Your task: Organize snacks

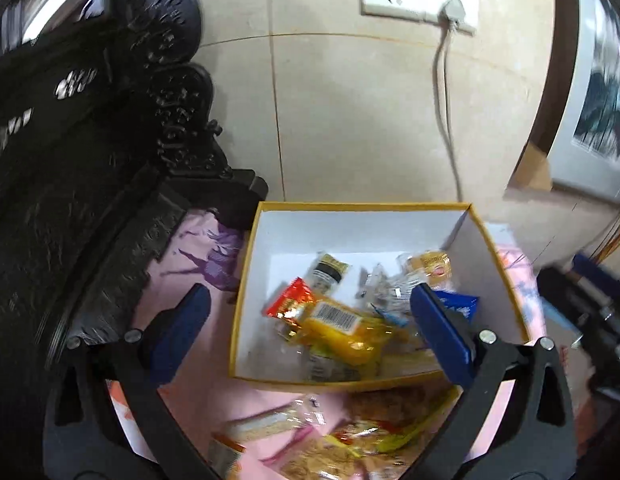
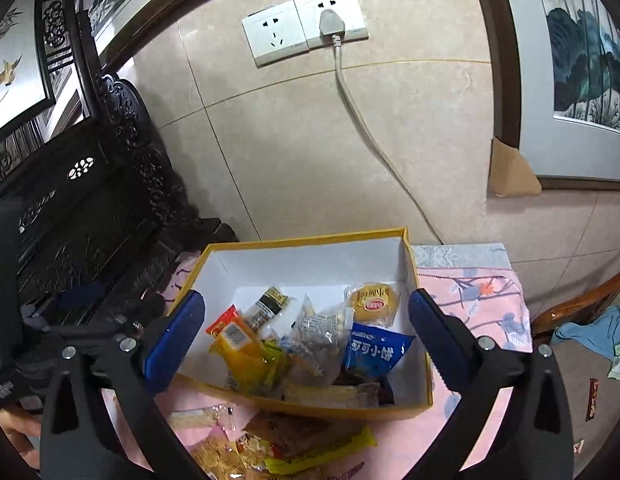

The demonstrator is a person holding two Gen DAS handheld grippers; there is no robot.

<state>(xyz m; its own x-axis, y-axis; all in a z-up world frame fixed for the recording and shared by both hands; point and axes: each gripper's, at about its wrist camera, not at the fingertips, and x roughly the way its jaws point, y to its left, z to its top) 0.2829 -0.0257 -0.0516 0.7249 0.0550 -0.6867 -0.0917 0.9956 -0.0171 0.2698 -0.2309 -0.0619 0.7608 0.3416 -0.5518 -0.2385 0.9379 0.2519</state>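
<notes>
The box point(image 2: 310, 406), yellow-edged and white inside, sits on the counter point(image 2: 485, 300) under its pink flowered cloth, against the tiled wall. Inside the box lie a good number of snacks already: a yellow packet point(image 2: 240, 354) at the near left, a red packet point(image 2: 222, 322) just behind it, a dark striped stick point(image 2: 270, 304) toward the far wall, a clear bag of nuts point(image 2: 317, 332) in the middle, a blue packet point(image 2: 375, 350) at the near right and a small cake point(image 2: 373, 302) in the far right corner.

The job looks well under way, though not finished. In front of the box, on the near side, a heap of loose snacks point(image 2: 278, 440) waits on the cloth: cracker packs, a brown bag and a yellow-green wrapper.

The left gripper point(image 1: 310, 328) hangs over the box with its fingers spread wide and nothing between them. The right gripper point(image 2: 306, 328) hangs over the box too, likewise wide apart and empty
</notes>
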